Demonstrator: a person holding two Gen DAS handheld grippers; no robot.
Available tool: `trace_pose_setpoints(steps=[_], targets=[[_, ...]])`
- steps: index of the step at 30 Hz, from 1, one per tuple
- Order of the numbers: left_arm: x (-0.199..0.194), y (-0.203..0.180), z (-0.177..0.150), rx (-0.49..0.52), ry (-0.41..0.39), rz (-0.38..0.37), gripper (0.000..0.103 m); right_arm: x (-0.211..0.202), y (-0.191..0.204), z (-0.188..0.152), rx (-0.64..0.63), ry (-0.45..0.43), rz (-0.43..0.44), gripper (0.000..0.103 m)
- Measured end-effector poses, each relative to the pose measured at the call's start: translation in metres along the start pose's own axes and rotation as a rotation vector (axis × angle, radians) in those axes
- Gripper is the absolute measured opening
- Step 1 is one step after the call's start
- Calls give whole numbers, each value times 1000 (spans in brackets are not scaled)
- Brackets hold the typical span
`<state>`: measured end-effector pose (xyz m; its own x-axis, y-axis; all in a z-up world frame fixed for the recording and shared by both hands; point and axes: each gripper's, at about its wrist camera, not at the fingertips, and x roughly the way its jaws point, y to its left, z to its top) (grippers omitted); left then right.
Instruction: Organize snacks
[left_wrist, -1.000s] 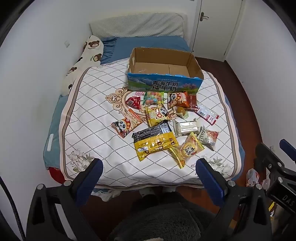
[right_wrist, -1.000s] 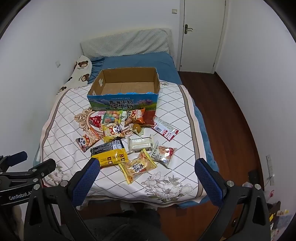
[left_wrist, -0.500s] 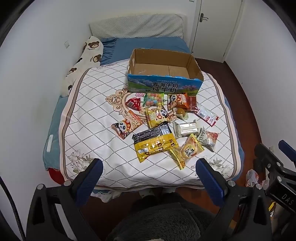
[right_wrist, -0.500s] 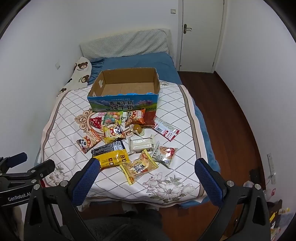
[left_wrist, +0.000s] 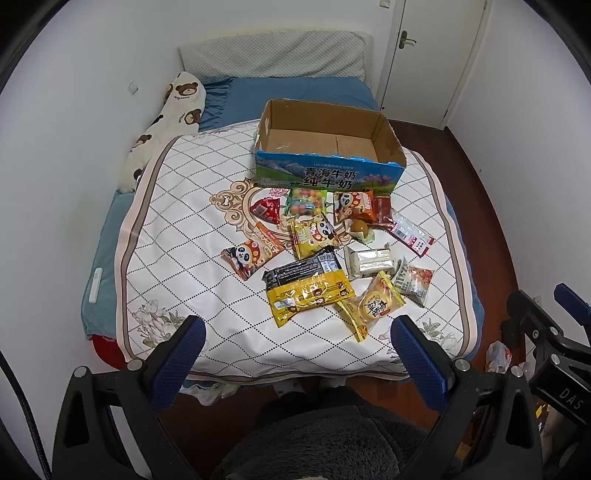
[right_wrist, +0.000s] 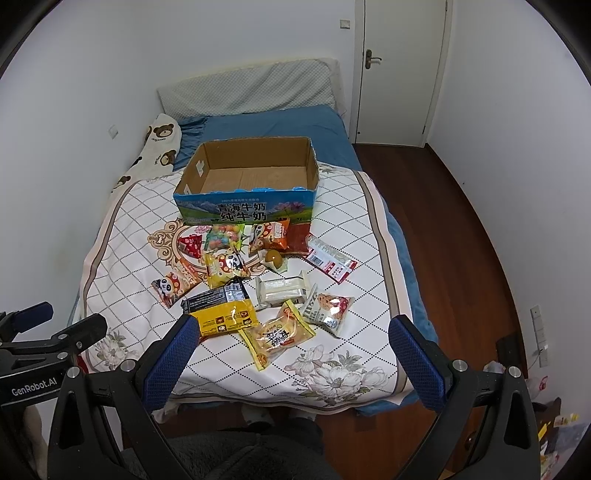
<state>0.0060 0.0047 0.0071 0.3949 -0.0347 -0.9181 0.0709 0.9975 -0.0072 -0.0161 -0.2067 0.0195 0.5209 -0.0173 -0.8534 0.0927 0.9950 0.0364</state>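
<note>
Above the bed's foot, both grippers (left_wrist: 295, 338) (right_wrist: 293, 338) hover open.

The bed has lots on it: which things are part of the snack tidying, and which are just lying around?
Part of the job:
- cardboard box, nothing in it
- loose snack packets on the quilt
- left gripper and right gripper, both open, holding nothing

Just lying about:
- bear-print pillow
- grey pillow
- door

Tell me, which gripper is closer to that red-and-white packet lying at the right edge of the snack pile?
Right, likely. The right gripper hangs off the bed's foot, roughly facing the red-and-white packet; the left gripper hangs further left.
</note>
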Motion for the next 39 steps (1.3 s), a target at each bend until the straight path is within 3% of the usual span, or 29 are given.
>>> trace_pose_setpoints(steps=[39], targets=[[-4, 7, -3, -3, -17, -4, 103, -3, 5, -2, 5, 4, 8, 103]])
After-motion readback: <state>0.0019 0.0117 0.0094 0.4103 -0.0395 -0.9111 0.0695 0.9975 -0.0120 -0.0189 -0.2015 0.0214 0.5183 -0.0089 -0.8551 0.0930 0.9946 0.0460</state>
